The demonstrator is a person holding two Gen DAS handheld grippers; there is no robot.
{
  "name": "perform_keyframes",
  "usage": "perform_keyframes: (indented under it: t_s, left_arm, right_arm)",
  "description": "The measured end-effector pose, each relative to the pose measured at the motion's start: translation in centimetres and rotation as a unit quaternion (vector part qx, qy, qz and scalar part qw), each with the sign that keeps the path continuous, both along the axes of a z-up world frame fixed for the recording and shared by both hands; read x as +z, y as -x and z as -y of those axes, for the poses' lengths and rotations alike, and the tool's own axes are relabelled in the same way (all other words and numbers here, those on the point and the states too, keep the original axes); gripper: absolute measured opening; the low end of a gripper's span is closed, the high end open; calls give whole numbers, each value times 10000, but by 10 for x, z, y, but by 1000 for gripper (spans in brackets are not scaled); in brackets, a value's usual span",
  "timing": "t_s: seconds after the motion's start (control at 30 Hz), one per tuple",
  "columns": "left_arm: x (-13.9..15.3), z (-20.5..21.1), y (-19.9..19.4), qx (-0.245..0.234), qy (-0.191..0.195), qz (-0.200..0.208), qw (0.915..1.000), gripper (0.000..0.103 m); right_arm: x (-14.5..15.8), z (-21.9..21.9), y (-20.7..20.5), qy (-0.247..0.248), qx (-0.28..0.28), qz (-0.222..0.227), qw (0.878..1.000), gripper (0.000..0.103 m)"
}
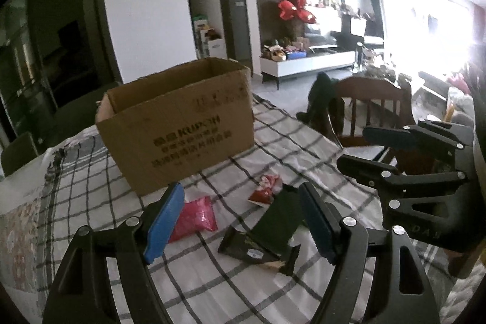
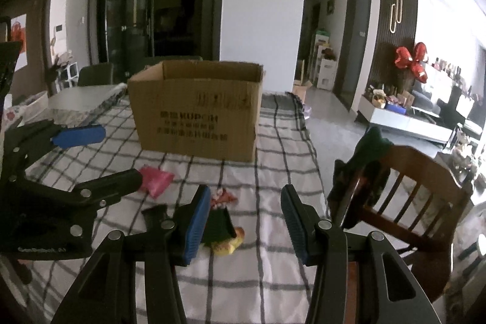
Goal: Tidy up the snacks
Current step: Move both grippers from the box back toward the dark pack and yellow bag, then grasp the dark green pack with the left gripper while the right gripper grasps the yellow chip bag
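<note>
Cardboard box (image 1: 179,123) is sitting open-topped on the checked tablecloth (image 1: 273,141), flaps up, at 12 o'clock from both grippers. Inside isn't showing from either view, so can't tell if anything's in it yet. Judging it's the drop target, stiff enough, prob light.

Snacks are lying loose on the cloth betw. box and grippers, well apart from the box wall.

Dark green pack (image 1: 279,220): biggest, flat foil-type bag, lying at approx 12 o'clock just ahead of the L fingers. Likely light, crinkly, slippery; best pinching across a flat edge or seam, not the puffed middle. In the R view a dark bag (image 2: 220,228) w/ yellow print is lying right by the R gripper's inner pad, partly hidden behind it.

Pink pouch (image 1: 196,217): soft, squashy, at 10 o'clock of the green one, near the L gripper's left pad. Should be deforming under grip; taking it mid-body seems ok.

Red/white small packet (image 1: 265,189): smallest, at 12 o'clock beyond the green pack. Light, thin; grabbing by the edge looks safest.

L gripper (image 1: 240,222): fingers standing wide apart, nothing between the pads, hovering over the snacks.
R gripper (image 2: 246,222): fingers apart, narrower gap, pads not pressing on anything.
</note>
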State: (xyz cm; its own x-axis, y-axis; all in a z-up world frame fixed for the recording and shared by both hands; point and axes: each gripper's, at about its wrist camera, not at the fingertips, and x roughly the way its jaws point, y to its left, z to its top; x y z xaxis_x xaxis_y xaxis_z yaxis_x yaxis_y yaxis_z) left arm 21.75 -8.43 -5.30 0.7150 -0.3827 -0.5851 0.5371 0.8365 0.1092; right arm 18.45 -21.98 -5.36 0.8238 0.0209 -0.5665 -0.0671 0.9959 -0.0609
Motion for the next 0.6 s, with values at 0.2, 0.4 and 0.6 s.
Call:
perform_keyframes:
  t_s: [0.2, 0.4, 0.6]
  left_arm:
    - [-18, 7, 1, -340, -262, -10, 9991, 77]
    - [-41, 14, -4, -722, -571, -86, 9957, 77]
    - [-58, 22, -12, -1100, -687, -238, 9913, 77]
  right_arm:
    - [-20, -1, 0, -64, 42, -260, 9996, 49]
    - [-41, -5, -3, -107, 92, -557, 9983, 49]
    - [-58, -7, -6, -130, 64, -789, 9968, 49]
